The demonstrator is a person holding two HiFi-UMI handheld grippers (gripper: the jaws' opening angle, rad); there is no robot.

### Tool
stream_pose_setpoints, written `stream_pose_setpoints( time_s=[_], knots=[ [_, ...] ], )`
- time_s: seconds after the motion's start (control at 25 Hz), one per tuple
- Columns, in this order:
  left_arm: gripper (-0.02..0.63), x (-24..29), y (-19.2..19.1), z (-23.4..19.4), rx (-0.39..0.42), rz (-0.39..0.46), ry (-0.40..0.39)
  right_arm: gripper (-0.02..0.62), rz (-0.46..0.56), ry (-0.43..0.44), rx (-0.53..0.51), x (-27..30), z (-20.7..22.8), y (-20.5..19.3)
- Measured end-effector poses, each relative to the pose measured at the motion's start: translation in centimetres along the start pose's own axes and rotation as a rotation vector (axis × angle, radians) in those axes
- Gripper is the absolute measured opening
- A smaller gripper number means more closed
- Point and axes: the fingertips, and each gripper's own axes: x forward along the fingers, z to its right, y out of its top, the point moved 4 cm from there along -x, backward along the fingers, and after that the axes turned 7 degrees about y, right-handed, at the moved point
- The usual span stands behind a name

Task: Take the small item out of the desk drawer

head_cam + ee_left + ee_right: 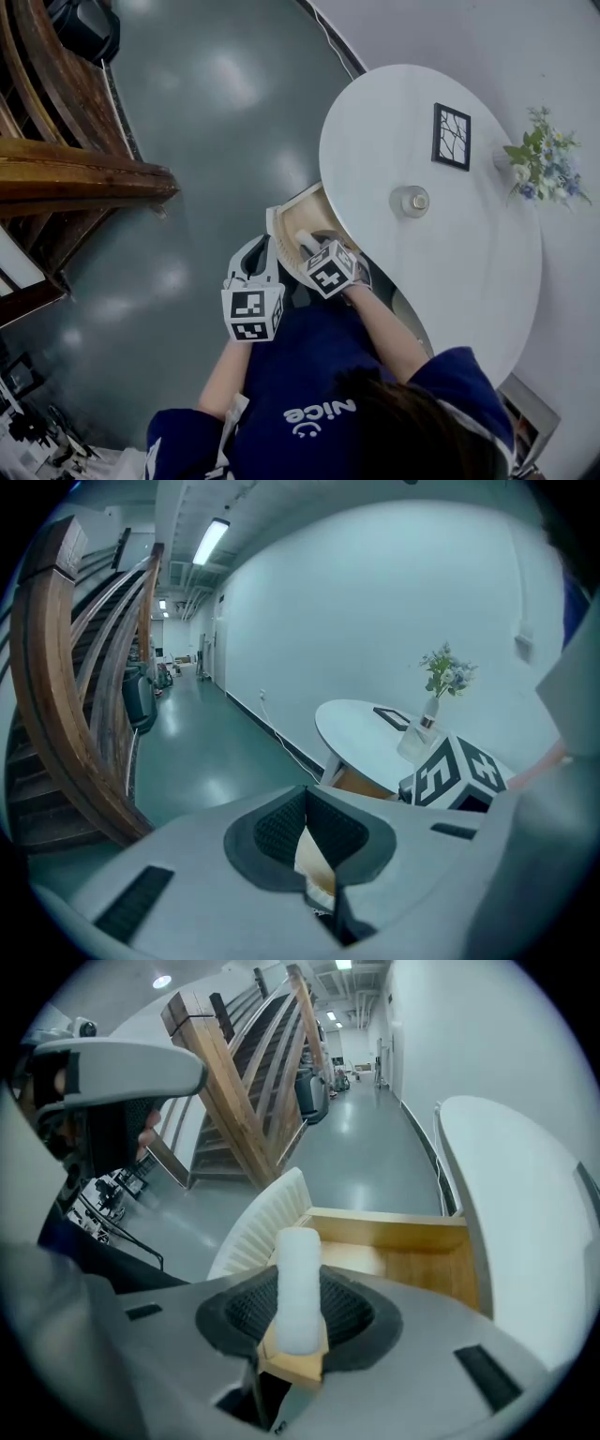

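The drawer of the white oval desk stands pulled out, with a wooden inside and a ribbed white front. My right gripper hangs over the open drawer. In the right gripper view this gripper is shut on a small white cylinder-shaped item, which stands up between the dark pads. That same item shows as a pale stub in the head view. My left gripper is just left of the drawer front with its jaws together. A pale sliver shows through their gap.
On the desk stand a black-framed picture, a small glass bottle and a vase of flowers. A wooden staircase rises at the left over a grey-green floor. The person's blue-clad body fills the bottom of the head view.
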Motion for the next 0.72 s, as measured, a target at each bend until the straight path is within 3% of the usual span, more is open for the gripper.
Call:
stream_pose_setpoints(
  time_s=[0.72],
  knots=[
    [0.005,0.1,3.1,1.2,0.026,0.063,-0.046,0.135,0.182,-0.104,0.05,-7.4,0.2,3.3]
  ],
)
